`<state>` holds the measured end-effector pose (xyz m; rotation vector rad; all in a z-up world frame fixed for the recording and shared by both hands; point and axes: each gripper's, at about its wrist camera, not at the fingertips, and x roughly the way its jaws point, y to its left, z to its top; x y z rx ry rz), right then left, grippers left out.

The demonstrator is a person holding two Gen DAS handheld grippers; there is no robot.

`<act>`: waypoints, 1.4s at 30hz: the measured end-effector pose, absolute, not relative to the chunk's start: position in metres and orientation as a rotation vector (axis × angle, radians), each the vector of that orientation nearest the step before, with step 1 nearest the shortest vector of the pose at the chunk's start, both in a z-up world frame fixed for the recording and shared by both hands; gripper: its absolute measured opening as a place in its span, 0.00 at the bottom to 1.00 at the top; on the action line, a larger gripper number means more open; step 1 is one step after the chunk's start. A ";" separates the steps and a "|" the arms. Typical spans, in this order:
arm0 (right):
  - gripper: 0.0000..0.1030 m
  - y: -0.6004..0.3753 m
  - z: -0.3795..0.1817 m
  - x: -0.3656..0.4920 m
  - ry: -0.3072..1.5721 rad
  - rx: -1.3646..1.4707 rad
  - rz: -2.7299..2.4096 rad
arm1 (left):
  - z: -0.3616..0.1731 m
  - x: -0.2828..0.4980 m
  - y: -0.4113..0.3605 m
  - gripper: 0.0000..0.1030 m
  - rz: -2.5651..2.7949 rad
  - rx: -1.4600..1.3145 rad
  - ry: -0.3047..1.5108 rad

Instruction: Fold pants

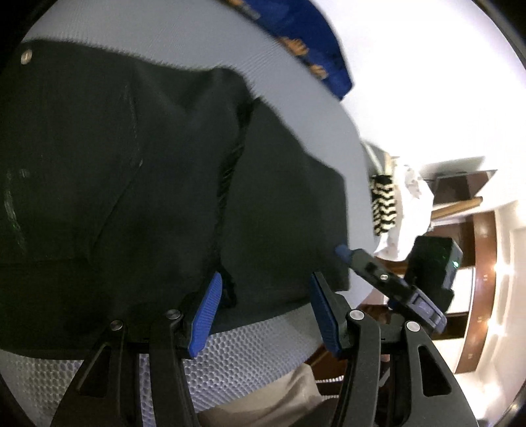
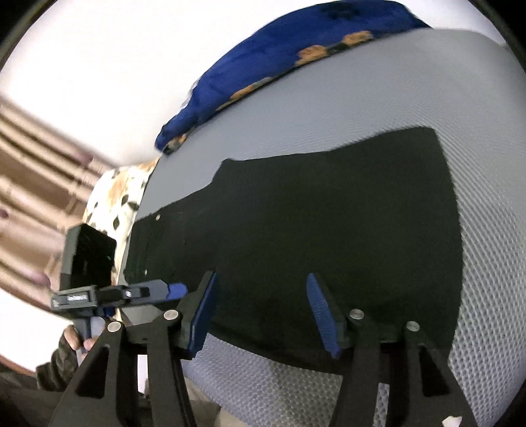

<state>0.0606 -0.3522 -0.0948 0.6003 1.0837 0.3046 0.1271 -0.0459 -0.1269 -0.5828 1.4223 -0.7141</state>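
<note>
In the left wrist view the left tool (image 1: 263,312) fills the bottom of the frame, its two blue pads standing about half apart with nothing clamped between them. The near hem of the black pants (image 1: 138,170) lies just beyond and under the pads, over a grey honeycomb-textured bed (image 1: 250,354). The pants spread across the left and middle of the frame, with a seam running up the centre and a metal button (image 1: 27,56) at the upper left. At the right edge of the cloth the right tool (image 1: 343,251) comes in from the lower right, its blue tip at the edge of the fabric; from here it is hard to say whether it touches. Further off at the top lies a blue blanket (image 1: 296,29) with orange marks.

In the right wrist view the right tool (image 2: 263,312) also stands about half open, gripping nothing, with the pants (image 2: 328,223) lying flat just beyond its pads across the middle of the frame. They lie as a long dark strip reaching toward the upper right. At the lower left the left tool (image 2: 177,290) points in level at the near left corner of the cloth, with a hand (image 2: 74,338) on its handle below. The grey bed (image 2: 328,98) runs beyond the pants, and the blue blanket (image 2: 263,75) lies along its far edge.
</note>
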 end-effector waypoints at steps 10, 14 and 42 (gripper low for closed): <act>0.52 -0.366 -0.100 0.061 1.049 0.663 0.283 | -0.158 0.125 -0.059 0.49 -0.671 -0.669 1.520; 0.52 -0.371 -0.103 0.062 1.046 0.684 0.267 | -0.157 0.123 -0.070 0.49 -0.700 -0.646 1.510; 0.51 -0.372 -0.096 0.093 1.105 0.320 0.037 | -0.100 0.120 -0.068 0.26 -0.611 -0.215 1.196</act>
